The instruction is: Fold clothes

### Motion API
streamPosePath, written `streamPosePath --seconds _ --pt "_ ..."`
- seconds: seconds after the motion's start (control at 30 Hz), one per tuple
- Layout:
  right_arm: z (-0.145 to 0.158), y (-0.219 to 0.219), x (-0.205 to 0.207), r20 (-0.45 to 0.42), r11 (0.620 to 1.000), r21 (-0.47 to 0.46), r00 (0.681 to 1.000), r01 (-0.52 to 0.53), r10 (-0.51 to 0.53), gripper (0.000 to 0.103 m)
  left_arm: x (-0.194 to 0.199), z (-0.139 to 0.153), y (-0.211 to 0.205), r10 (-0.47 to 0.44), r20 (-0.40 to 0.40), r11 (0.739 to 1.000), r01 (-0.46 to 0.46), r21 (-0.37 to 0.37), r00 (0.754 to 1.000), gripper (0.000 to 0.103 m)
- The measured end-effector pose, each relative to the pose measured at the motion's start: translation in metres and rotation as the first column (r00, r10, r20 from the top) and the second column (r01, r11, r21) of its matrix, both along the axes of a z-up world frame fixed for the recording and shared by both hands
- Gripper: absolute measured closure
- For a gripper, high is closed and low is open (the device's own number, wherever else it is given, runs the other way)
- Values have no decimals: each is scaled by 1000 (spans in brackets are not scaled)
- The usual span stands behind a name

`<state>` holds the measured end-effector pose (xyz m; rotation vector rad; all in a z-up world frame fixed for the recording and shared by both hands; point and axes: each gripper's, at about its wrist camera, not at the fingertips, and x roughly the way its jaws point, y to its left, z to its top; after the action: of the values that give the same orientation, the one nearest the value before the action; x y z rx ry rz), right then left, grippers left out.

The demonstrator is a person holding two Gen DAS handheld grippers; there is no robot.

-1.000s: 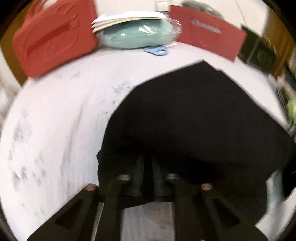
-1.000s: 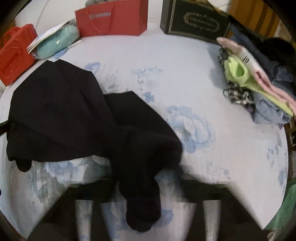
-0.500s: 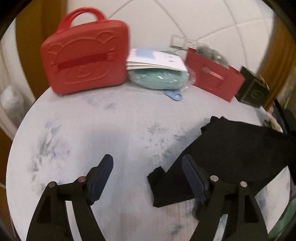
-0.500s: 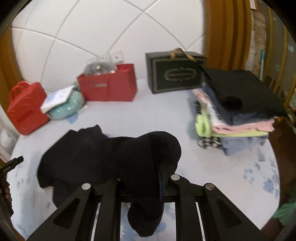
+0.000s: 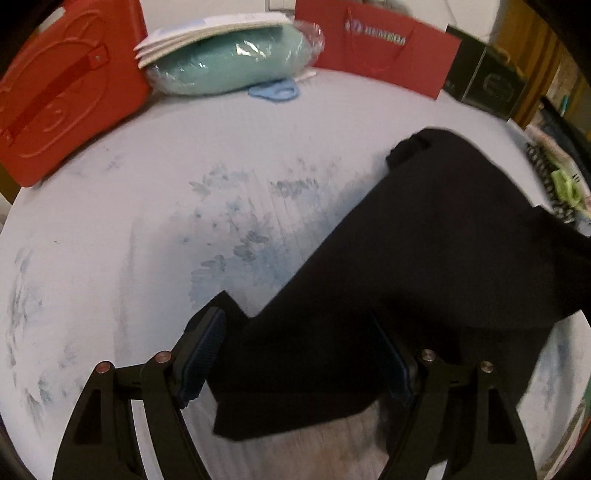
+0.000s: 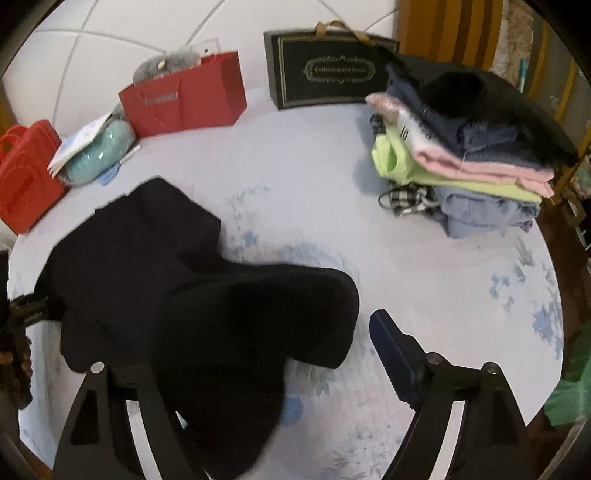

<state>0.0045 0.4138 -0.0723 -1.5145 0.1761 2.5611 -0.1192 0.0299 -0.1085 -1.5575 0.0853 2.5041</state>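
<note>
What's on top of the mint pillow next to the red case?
A stack of white booklets lies on the bagged pillow. A blue item pokes out at its base; anything further under is hidden.

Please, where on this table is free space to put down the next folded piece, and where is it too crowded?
Free: the flowered cloth between the black garment and the folded stack; also left of the garment, below the red case. Crowded: the far edge, with red bag and black box.

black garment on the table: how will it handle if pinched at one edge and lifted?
Likely floppy: the black garment lies draped in soft humps on the tablecloth. Probably light, thin fabric, so it should sag and trail. A single pinch may unfold it; loose layers overlap.
</note>
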Motion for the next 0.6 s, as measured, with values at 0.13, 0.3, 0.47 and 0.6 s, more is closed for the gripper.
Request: streamPosePath --seconds 0.13,0.3,0.47,0.6 --pt "-17 -7 1 53 999 10 997 -52 52 7 -2 2 5 1 -5 1000 -1 -2 1000 90" --pt "-29 -32 3 60 985 -7 983 -173 174 6 0 34 -4 47 -50 998 -44 55 998 96" --pt "-37 -50 -5 87 982 52 981 -181 176 83 9 79 -17 72 -141 994 -60 87 987 97" --pt "-6 -39 -5 -5 992 46 993 -119 119 89 20 121 -41 124 -242 991 -110 73 962 97"
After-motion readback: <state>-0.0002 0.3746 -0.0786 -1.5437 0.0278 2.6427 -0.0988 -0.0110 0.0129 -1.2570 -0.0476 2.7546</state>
